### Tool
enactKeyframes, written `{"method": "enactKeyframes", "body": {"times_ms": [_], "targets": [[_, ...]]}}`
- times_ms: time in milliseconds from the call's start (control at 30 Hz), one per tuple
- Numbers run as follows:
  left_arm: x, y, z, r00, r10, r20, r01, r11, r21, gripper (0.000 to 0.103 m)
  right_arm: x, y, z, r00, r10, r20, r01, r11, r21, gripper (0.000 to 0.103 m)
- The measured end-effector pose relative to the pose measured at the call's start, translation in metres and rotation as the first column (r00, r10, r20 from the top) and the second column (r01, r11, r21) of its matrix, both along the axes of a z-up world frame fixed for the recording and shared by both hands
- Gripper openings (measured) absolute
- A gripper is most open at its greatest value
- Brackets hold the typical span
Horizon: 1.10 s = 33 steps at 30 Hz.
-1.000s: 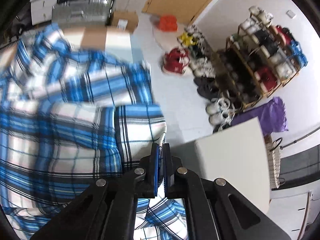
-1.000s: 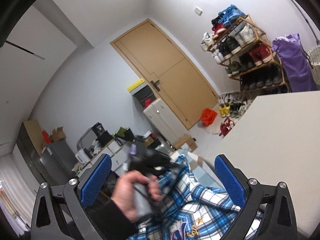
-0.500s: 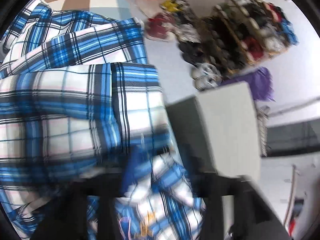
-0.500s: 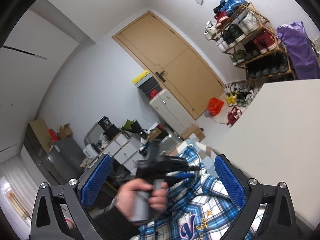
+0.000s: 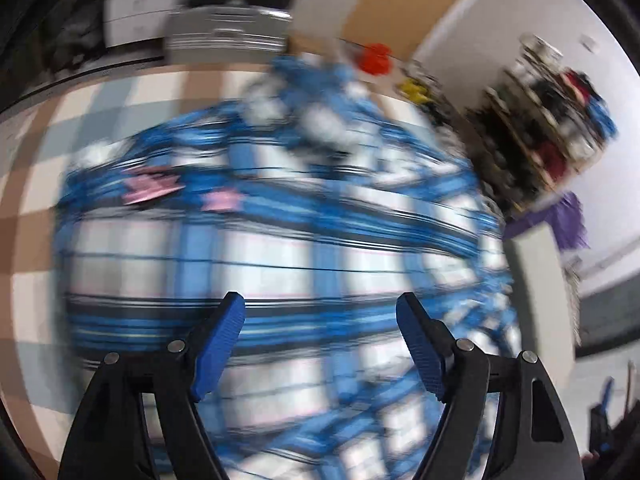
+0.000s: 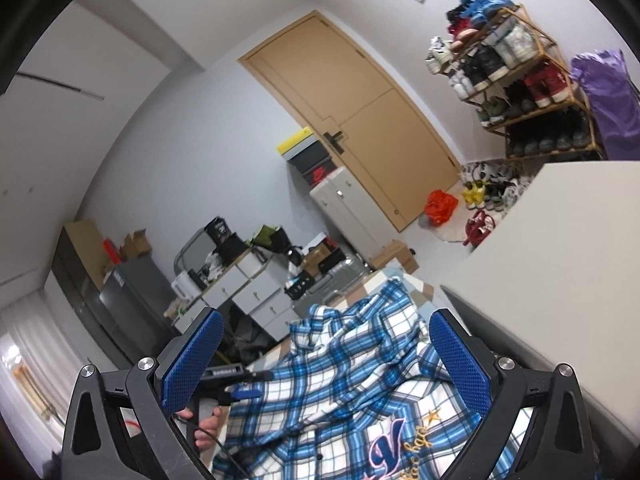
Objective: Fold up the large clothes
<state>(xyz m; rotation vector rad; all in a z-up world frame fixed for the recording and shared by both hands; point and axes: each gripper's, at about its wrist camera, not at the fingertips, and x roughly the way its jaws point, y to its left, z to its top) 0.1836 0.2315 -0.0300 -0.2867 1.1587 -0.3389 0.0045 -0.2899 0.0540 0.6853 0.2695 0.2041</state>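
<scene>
A blue and white plaid shirt (image 5: 280,248) lies crumpled on a checked brown, white and pale blue cover (image 5: 32,200); the left wrist view is smeared by motion. My left gripper (image 5: 320,300) hovers over the shirt with its jaws opening and nothing between the pads. In the right wrist view the shirt (image 6: 352,368) shows an embroidered "V" near the bottom edge. My right gripper (image 6: 325,316) stands open above the shirt, holding nothing. At lower left in that view, a hand (image 6: 208,424) holds the left gripper (image 6: 240,384) beside the shirt.
A white tabletop (image 6: 560,260) runs along the shirt's right side. A shoe rack (image 6: 516,92), a purple cloth (image 6: 608,96) and loose shoes stand by the far wall, next to a tan door (image 6: 360,120). Drawers and a suitcase (image 6: 332,276) crowd the far end.
My left gripper was shut on the shirt's edge; it has let go, spread its jaws and swung fast across the shirt. My right gripper has stayed open and almost still.
</scene>
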Motion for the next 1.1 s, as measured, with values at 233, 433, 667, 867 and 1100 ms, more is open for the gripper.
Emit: {"method": "enactKeyframes", "body": {"times_ms": [233, 433, 667, 867, 1100], "targets": [[0.013, 0.009, -0.046, 0.993, 0.065, -0.096, -0.073, 0.994, -0.084, 0.075, 0.008, 0.027, -0.001, 0.998, 0.065, -0.001, -0.064, 0.992, -0.111, 0.103], [0.015, -0.010, -0.010, 1.000, 0.000, -0.021, -0.002, 0.995, -0.098, 0.075, 0.019, 0.048, -0.009, 0.991, 0.122, -0.050, -0.129, 0.980, -0.150, 0.103], [0.050, -0.005, 0.009, 0.996, 0.081, 0.036, -0.079, 0.995, -0.061, 0.075, 0.018, 0.059, -0.013, 0.988, 0.142, -0.058, -0.151, 0.970, -0.193, 0.103], [0.056, 0.016, -0.036, 0.989, 0.148, -0.013, -0.147, 0.989, 0.022, 0.075, 0.022, 0.058, -0.015, 0.986, 0.150, -0.076, -0.162, 0.970, -0.182, 0.103], [0.047, 0.000, -0.032, 0.989, 0.147, -0.021, -0.144, 0.985, 0.099, 0.079, 0.024, 0.056, -0.016, 0.983, 0.162, -0.085, -0.174, 0.970, -0.168, 0.103]]}}
